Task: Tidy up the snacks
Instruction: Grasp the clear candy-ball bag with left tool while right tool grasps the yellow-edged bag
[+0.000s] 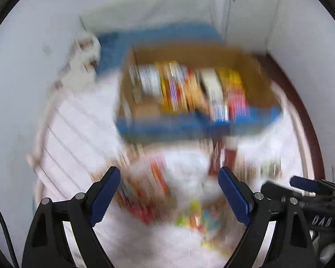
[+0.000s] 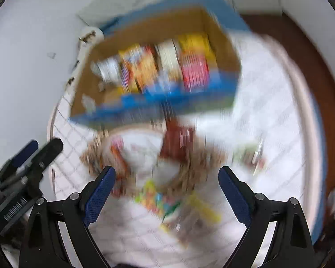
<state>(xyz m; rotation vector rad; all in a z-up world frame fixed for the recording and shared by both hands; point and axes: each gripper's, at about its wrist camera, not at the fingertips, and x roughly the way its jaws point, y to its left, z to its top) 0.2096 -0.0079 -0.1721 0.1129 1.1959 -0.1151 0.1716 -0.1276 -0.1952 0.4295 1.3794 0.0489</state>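
Observation:
Both views are heavily blurred. A blue-sided cardboard box [image 1: 256,84] [image 2: 225,51] holds a row of upright snack packets [image 1: 189,89] [image 2: 158,67]. In front of it, loose snack packets [image 1: 149,192] [image 2: 158,198] lie in a heap on a white quilted cover, some in what looks like a woven basket [image 2: 189,174]. My left gripper [image 1: 169,179] hangs open over the heap with nothing between its fingers. My right gripper [image 2: 167,178] is open too, above the same heap, and holds nothing. Each gripper shows at the edge of the other's view.
The white quilted cover [image 1: 82,129] [image 2: 268,116] spreads under everything. A white wall [image 1: 22,78] stands to the left. Dark brown floor [image 2: 306,44] shows past the cover's right edge. A white radiator-like fixture [image 1: 84,51] sits behind the box on the left.

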